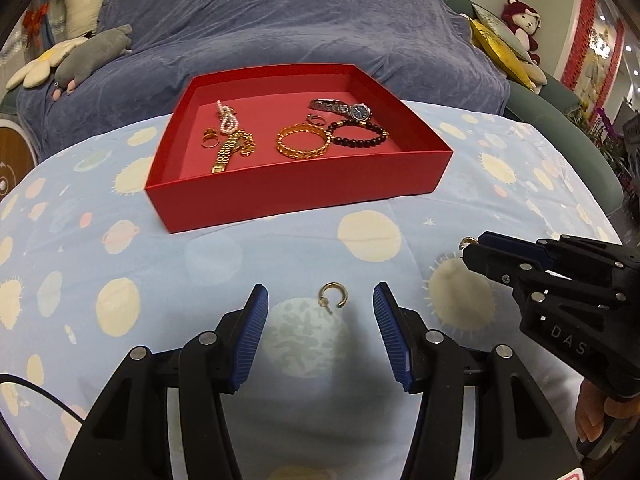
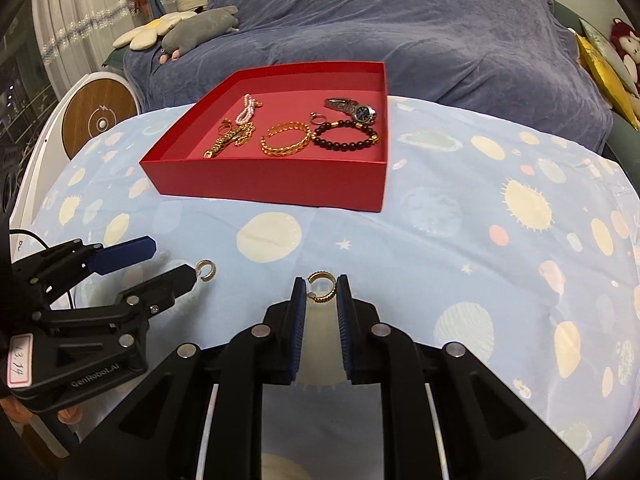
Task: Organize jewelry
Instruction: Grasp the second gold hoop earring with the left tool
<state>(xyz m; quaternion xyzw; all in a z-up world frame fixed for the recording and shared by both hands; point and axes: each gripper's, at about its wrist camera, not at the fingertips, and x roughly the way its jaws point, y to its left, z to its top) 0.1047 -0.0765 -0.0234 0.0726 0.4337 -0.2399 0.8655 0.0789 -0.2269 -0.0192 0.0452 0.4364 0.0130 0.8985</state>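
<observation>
Left claw (image 1: 320, 312) angled downward, its jaws spread wide; right claw (image 2: 322, 292) angled downward, nearly closed.

Hoop earring (image 1: 333, 298) on the tablecloth (image 1: 500, 208) between the left gripper (image 1: 320, 304) fingers, jewelry tray (image 1: 296, 188) beyond, right gripper (image 1: 474, 250) to its right

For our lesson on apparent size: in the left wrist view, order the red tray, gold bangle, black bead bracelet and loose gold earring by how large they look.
1. Red tray
2. Gold bangle and black bead bracelet: too alike to rank
3. Loose gold earring, despite being nearest
</observation>
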